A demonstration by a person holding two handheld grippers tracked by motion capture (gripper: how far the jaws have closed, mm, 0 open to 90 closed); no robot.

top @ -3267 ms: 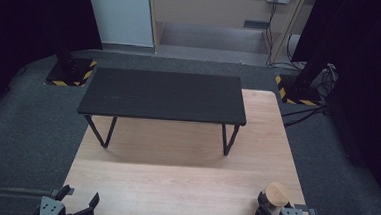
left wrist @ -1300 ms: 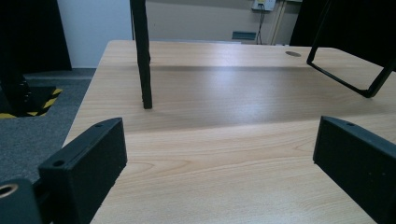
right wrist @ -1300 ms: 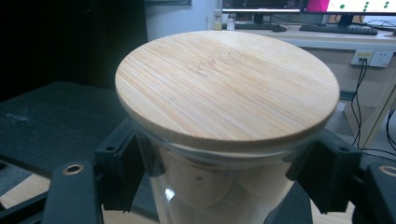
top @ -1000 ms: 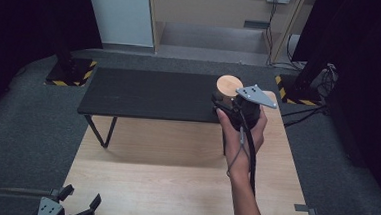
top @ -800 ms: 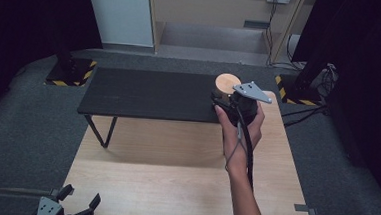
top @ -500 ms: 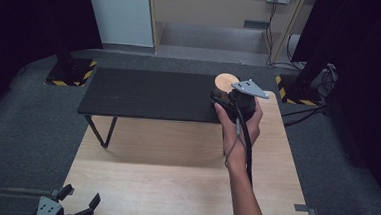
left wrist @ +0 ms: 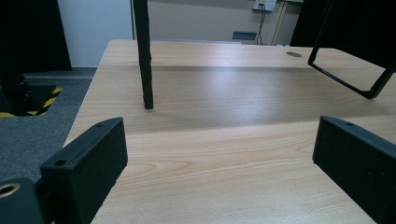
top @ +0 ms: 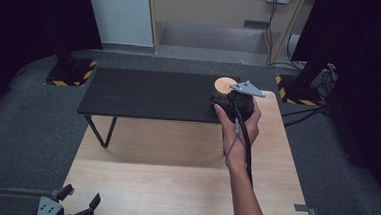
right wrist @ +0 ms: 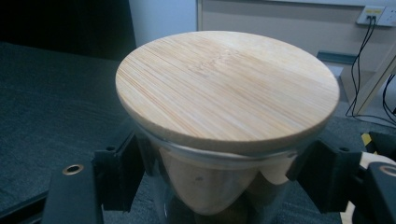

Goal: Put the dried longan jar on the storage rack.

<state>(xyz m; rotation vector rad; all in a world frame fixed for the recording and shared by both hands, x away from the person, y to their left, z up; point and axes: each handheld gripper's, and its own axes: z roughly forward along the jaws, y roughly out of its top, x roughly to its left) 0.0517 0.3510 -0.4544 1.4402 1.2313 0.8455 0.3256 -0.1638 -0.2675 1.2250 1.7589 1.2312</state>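
In the high view the right tool (top: pixel 228 92) sits right of centre in the frame, carried by a hand (top: pixel 237 123) whose forearm rises from the bottom edge, with the cable trailing down along the wrist and the grey three-cornered plate on top. It is clenched on a glass jar (top: pixel 225 87) with a round wooden lid (top: pixel 226 83), and the jar is at the right end of the black bench (top: pixel 149 93), over its dark top and close to its near edge; whether the jar's base rests on the bench cannot be told. The right gripper view looks at the jar from close by: the pale bamboo lid (right wrist: pixel 227 86) spreads across the middle of the frame, the clear glass wall (right wrist: pixel 210 186) below it is pressed between the two black jaws at lower left and lower right, and the dark bench top (right wrist: pixel 56 107) runs off to the left. The bench stands on the far half of the light wooden surface (top: pixel 183 187), its thin black legs on the wood. The left tool (top: pixel 72 208) lies at the lower left corner of the high view, at the near edge of the surface, released with its jaws spread and nothing between them. In the left gripper view the two black jaws stand wide apart at the bottom corners over bare wood (left wrist: pixel 219 154), with a bench leg (left wrist: pixel 144 56) upright in the upper left.
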